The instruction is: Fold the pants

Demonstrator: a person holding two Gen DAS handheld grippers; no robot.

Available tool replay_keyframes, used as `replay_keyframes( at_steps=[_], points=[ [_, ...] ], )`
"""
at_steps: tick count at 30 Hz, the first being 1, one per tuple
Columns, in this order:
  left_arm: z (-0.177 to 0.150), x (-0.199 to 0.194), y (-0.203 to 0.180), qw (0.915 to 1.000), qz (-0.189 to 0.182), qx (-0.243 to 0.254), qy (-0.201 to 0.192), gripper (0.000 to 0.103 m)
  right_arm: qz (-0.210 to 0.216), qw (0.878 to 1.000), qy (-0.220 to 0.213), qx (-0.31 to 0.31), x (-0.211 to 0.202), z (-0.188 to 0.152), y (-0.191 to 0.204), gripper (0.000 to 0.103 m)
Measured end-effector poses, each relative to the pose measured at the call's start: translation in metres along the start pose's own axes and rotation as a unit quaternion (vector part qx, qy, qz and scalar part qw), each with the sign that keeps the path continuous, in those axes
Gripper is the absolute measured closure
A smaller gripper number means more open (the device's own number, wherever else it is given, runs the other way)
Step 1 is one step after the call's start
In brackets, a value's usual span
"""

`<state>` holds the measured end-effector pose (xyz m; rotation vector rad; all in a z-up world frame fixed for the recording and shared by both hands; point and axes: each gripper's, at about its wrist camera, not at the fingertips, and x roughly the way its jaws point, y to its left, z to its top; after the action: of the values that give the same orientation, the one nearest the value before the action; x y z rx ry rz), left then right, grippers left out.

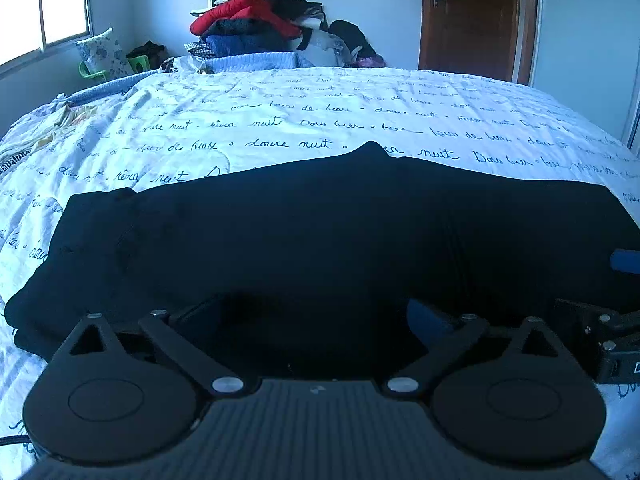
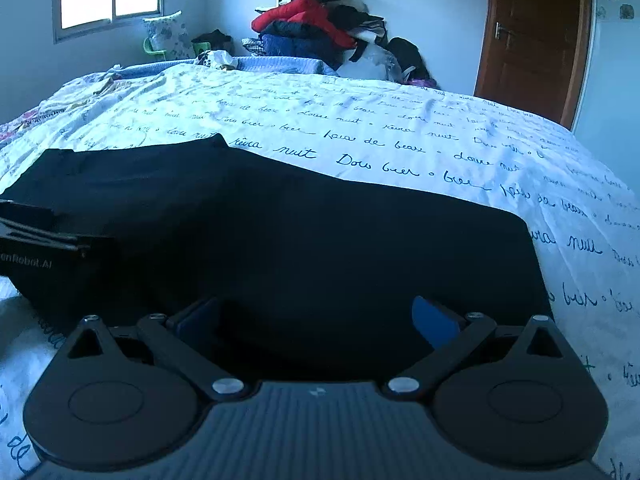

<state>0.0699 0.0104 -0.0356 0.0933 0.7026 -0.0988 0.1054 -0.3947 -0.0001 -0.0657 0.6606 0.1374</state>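
Pants (image 1: 320, 232) on bedspread (image 1: 280, 120) (black, folds barely readable), claws (image 1: 320, 320) seemingly spread.

The black pants (image 1: 320, 232) lay flat across the near part of the bed. They were folded into a long band, with one small peak along the far edge.
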Motion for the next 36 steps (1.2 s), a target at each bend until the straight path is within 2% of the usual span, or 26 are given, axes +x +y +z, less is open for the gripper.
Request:
replay_keyframes(
  at_steps=[6,9,14,19,22,28,32,34,36],
  points=[
    [0.002,-0.003,0.004,1.0000,-0.007,-0.001,0.004,0.004,-0.003,1.000,0.004,-0.001,0.000,0.002,0.000,0.000],
    [0.004,-0.008,0.010,1.0000,-0.003,-0.001,0.003,0.005,-0.023,1.000,-0.002,-0.005,-0.005,0.007,0.007,0.000],
    [0.012,-0.022,0.036,0.9994,0.023,-0.023,-0.014,0.005,-0.027,0.994,-0.058,-0.085,-0.025,0.020,0.042,0.000],
    [0.019,-0.026,0.065,0.9961,0.073,-0.045,-0.022,0.005,0.020,0.983,-0.083,-0.163,-0.033,0.035,0.086,0.000],
    [0.018,-0.021,0.075,0.9944,0.093,-0.051,-0.005,0.008,0.035,0.979,-0.085,-0.184,-0.026,0.038,0.104,0.000],
    [0.010,-0.017,0.080,0.9940,0.096,-0.052,0.011,0.008,0.062,0.979,-0.073,-0.181,-0.013,0.042,0.119,0.000],
    [0.007,-0.015,0.082,0.9940,0.094,-0.055,0.013,0.008,0.042,0.973,-0.073,-0.213,-0.008,0.038,0.131,0.001],
    [0.007,-0.014,0.082,0.9940,0.094,-0.053,0.013,0.008,0.034,0.972,-0.070,-0.223,-0.005,0.035,0.136,0.008],
    [0.005,-0.014,0.082,0.9940,0.095,-0.052,0.013,0.007,0.033,0.971,-0.064,-0.229,-0.002,0.032,0.138,0.010]
  ],
)
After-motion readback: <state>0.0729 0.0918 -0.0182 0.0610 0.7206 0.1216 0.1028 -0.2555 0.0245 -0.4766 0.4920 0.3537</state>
